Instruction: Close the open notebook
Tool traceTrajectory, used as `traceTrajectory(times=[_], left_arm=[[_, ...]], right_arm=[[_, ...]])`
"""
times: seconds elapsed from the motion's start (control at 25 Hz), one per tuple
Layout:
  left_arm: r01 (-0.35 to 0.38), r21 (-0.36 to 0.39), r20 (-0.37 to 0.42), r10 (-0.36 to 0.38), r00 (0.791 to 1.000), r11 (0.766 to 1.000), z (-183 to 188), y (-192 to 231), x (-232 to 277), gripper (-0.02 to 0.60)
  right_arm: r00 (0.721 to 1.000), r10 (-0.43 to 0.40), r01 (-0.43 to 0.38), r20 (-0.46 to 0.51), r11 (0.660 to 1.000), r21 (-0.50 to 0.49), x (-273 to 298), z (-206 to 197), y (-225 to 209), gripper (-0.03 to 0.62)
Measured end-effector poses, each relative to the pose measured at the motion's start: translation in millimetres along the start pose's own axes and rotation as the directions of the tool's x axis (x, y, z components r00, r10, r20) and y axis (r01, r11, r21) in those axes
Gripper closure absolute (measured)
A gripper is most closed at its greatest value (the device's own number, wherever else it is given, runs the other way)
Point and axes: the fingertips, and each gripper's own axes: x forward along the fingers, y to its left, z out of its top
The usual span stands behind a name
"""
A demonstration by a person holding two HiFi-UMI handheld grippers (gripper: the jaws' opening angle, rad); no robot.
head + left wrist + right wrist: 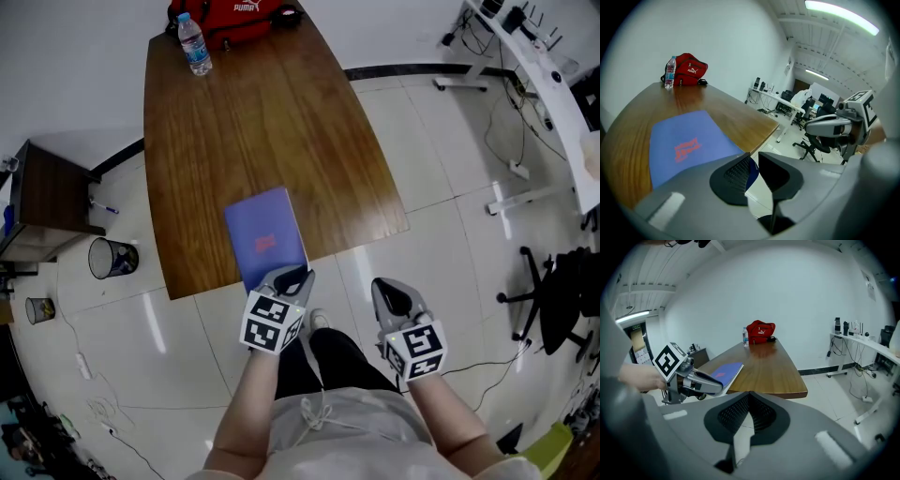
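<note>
The notebook (265,236) lies shut on the wooden table (234,112), its blue cover with red print facing up, close to the near edge. In the left gripper view the notebook (684,140) fills the table's near left part. My left gripper (292,278) sits at the notebook's near right corner. Its jaws (753,153) stand a little apart, and the blue corner shows in the gap without being pinched. My right gripper (394,295) hangs over the floor, right of the table and off the notebook, with its jaws (750,393) closed on nothing.
A water bottle (194,44) and a red bag (234,17) stand at the table's far end. A mesh waste bin (112,258) and a dark side cabinet (52,202) are on the left. A white desk (553,75) and an office chair (553,300) are on the right.
</note>
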Motion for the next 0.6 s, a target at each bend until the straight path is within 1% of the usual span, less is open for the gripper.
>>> traceTrajectory(times=[0.08, 0.16, 0.2, 0.28, 0.36, 0.48, 0.52, 0.6], left_arm=[[0.001, -0.016, 0.007, -0.001, 1.0, 1.0, -1, -1, 2, 0.494], [0.008, -0.043, 0.035, -0.006, 0.999, 0.999, 5, -4, 1, 0.433], [0.012, -0.059, 0.056, -0.009, 0.998, 0.998, 9, -6, -1, 0.415], [0.021, -0.092, 0.104, -0.011, 0.995, 0.996, 19, -8, -11, 0.397], [0.018, -0.119, 0.155, 0.001, 0.988, 0.993, 31, -10, -27, 0.396], [-0.028, -0.135, 0.232, 0.059, 0.971, 0.99, 49, -8, -65, 0.396], [-0.049, -0.139, 0.26, 0.084, 0.962, 0.989, 56, -6, -80, 0.396], [-0.09, -0.148, 0.321, 0.134, 0.938, 0.985, 69, -2, -114, 0.396]], right_arm=[[1.0, -0.002, 0.002, 0.002, 1.0, 0.002, -1, 0, -1, 0.587], [1.0, -0.003, 0.003, 0.008, 1.0, 0.002, -2, 3, -2, 0.588], [1.0, -0.002, 0.002, 0.013, 1.0, 0.0, -2, 5, -3, 0.588], [1.0, 0.005, -0.004, 0.027, 1.0, -0.007, -3, 12, -2, 0.588], [0.999, 0.018, -0.017, 0.043, 1.0, -0.022, -4, 21, 2, 0.586], [0.996, 0.05, -0.047, 0.067, 0.998, -0.052, -6, 39, 13, 0.587], [0.995, 0.063, -0.058, 0.076, 0.996, -0.062, -6, 46, 18, 0.588], [0.992, 0.087, -0.079, 0.094, 0.993, -0.083, -6, 61, 29, 0.588]])
